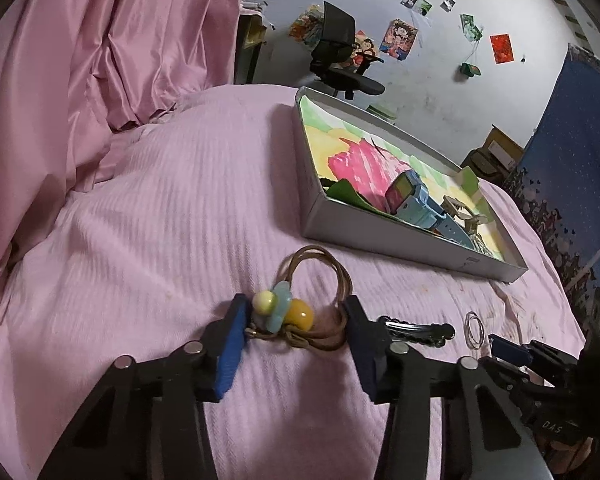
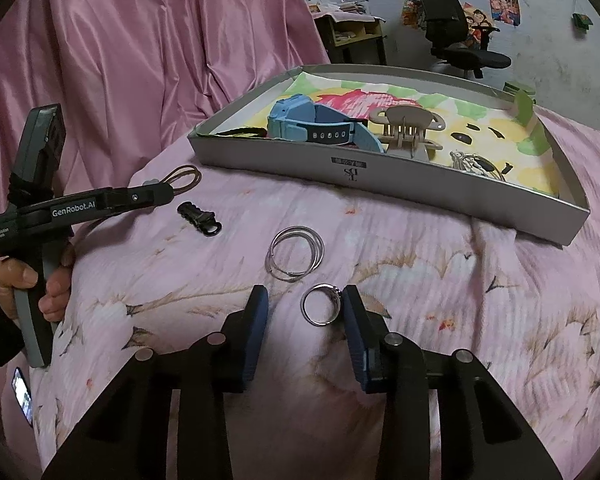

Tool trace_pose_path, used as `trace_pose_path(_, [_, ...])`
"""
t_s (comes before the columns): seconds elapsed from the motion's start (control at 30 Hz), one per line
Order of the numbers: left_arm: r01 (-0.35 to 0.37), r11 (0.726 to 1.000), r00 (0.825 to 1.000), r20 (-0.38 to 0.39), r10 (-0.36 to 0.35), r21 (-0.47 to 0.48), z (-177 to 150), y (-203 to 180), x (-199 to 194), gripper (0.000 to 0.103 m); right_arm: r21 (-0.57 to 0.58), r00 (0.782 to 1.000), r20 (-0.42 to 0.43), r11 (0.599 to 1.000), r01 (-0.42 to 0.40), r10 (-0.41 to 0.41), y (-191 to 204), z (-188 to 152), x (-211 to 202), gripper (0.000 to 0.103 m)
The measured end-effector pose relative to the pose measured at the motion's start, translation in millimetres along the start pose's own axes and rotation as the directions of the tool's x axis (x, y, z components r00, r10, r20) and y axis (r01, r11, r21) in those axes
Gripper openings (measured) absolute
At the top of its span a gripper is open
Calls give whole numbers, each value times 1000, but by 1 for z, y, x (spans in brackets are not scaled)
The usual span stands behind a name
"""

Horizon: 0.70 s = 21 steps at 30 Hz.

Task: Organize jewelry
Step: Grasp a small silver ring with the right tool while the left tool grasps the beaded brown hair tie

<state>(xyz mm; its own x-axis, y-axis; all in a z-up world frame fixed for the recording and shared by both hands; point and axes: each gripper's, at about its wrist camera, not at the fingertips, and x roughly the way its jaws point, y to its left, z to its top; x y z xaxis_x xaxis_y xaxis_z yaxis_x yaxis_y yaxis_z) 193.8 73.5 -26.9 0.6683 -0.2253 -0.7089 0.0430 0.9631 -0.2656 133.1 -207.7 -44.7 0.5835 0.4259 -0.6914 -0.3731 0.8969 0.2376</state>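
Observation:
My left gripper point(image 1: 296, 312) stands open low over the pink bedspread. Between its blue pads lies a brown hair tie point(image 1: 320, 276) with a pale blue flower charm point(image 1: 280, 308) and yellow beads. In the right wrist view the left gripper point(image 2: 152, 194) is seen from the side next to that hair tie point(image 2: 184, 176). My right gripper point(image 2: 305, 298) is open too, with a silver ring point(image 2: 320, 306) lying between its fingers, close to the right pad. Thin wire hoops point(image 2: 296, 254) and a black hair clip point(image 2: 200, 214) lie just beyond on the cloth.
A grey tray point(image 2: 380, 184) with a painted paper lining holds a blue watch point(image 2: 300, 124), a beige claw clip point(image 2: 408, 128) and a metal pendant point(image 2: 476, 164). Pink drapes hang at the left. A phone point(image 2: 22, 394) lies at the lower left, below the hand point(image 2: 40, 280).

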Motion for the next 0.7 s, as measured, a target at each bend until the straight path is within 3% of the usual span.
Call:
trace_pose_path(0.13, [0, 999, 1000, -8, 0, 32, -3, -5, 0, 29, -5, 1000, 1, 1000, -5, 5, 1, -2, -1, 26])
trace_pose_path(0.37, [-5, 991, 1000, 7, 5, 134, -13, -26, -8, 29, -2, 1000, 5, 1000, -13, 13, 1, -5, -4, 18])
trace_pose_path(0.47, [-6, 986, 1000, 21, 3, 169, -17, -34, -14, 27, -6, 1000, 18, 1000, -12, 12, 2, -6, -7, 18])
trace_pose_path(0.5, [-8, 983, 1000, 30, 2, 184, -18, -37, -17, 21, -7, 1000, 21, 1000, -13, 13, 3, -7, -8, 18])
trace_pose_path(0.7, [-18, 962, 999, 35, 9, 271, -27, -56, -24, 21, -21, 999, 36, 1000, -18, 19, 7, -10, -14, 18])
